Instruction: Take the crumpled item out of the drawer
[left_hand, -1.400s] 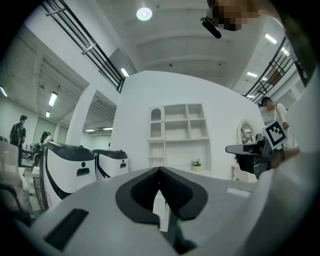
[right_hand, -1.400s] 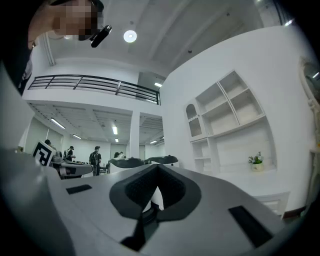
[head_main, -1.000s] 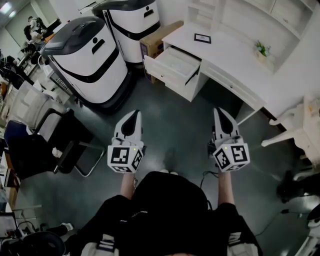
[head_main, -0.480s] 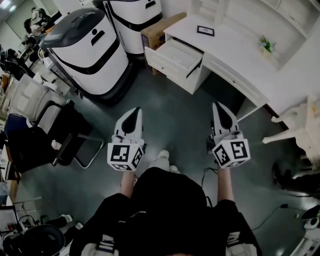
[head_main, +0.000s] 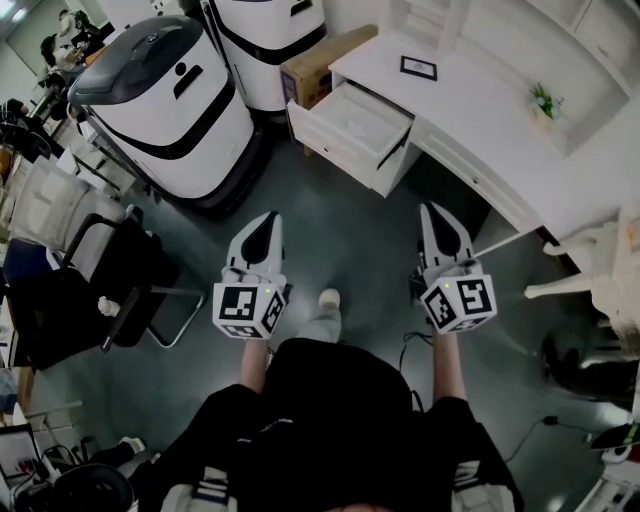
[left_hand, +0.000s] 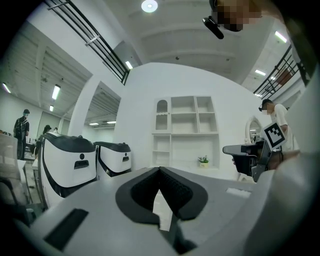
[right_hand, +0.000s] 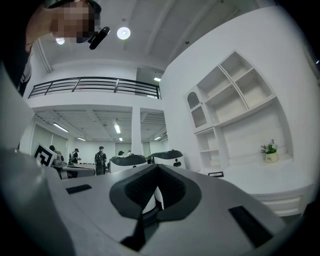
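Crumpled item not visible from here; drawer (head_main: 352, 122) under white tabletop (head_main: 470, 100) stands open, well ahead. Left gripper (head_main: 268, 225) and right gripper (head_main: 433, 215): fingers (left_hand: 182, 192) closed, empty, probably held level only for approach.

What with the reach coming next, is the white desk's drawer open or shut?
Open: the drawer stands pulled out from the desk, its inside showing in the head view.

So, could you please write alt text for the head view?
Seen from above, a person in black holds the left hand-held gripper and right hand-held gripper, both shut and empty, over a grey floor. Ahead stands a white desk with its drawer pulled open, two white-and-black machines to its left.
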